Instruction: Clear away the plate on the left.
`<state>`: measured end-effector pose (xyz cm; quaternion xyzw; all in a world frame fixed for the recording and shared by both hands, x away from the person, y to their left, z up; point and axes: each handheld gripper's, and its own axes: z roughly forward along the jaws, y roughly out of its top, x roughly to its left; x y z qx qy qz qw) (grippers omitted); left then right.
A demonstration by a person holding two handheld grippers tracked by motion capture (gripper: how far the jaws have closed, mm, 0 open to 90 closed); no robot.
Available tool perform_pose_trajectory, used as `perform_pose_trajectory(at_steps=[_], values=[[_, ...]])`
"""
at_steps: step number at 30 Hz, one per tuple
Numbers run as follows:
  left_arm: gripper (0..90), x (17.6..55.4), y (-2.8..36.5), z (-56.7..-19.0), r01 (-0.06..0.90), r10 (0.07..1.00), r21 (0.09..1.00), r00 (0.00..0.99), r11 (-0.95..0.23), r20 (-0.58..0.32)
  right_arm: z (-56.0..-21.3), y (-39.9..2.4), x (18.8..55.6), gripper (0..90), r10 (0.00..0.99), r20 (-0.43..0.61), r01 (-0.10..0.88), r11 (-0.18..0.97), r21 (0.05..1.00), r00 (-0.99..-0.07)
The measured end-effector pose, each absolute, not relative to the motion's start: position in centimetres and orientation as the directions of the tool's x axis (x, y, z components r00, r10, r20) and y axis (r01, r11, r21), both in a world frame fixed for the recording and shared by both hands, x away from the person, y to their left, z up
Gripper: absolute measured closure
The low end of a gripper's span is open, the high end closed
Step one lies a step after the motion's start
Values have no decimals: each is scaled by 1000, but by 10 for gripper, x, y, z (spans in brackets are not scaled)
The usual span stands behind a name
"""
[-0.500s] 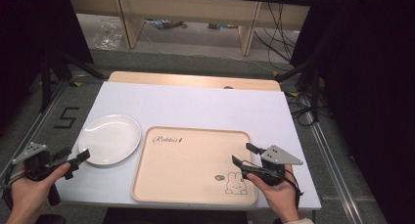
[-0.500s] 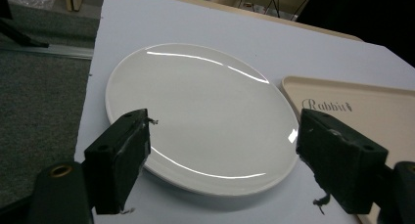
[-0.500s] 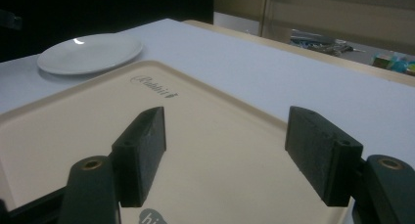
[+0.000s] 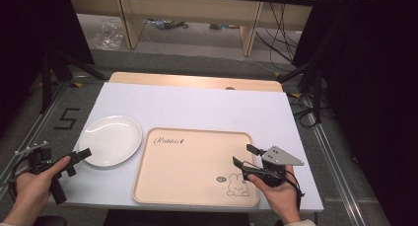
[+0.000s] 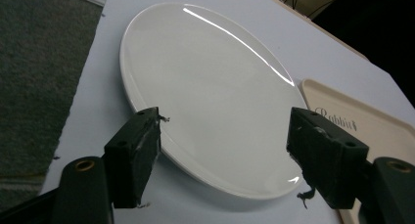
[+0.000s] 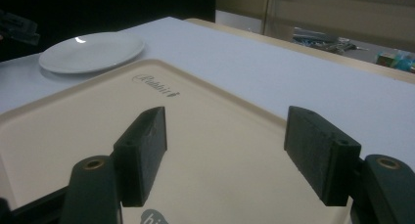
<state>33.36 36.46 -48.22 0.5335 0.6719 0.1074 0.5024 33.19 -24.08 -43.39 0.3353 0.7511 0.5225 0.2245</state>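
Two grippers are out. Left gripper (image 4: 81, 157) has its jaws wide apart with nothing between them, and the white plate (image 4: 110, 139) lies right in front, its near rim just past the tips. Right gripper (image 4: 244, 156) also gapes over the tan tray (image 4: 192, 162), holding nothing.

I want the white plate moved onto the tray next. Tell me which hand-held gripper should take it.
Left, probably. The left hand-held gripper is open right at the near rim of the white plate, which shows between its jaws. The right hand-held gripper hovers open over the tray, farther from the plate.
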Motion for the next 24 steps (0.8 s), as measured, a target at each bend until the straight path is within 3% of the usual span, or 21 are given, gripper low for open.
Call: perform_pose_trajectory(at_steps=[7,24], values=[[322,345,375,-495,647,765,571,-30,505,-643,-434,-241,332,334,736,15,276,235,932,-676],[378,360,385,-506,667,634,423,-95,613,-768,-435,-239,333,334,725,30,286,233,930,-688]])
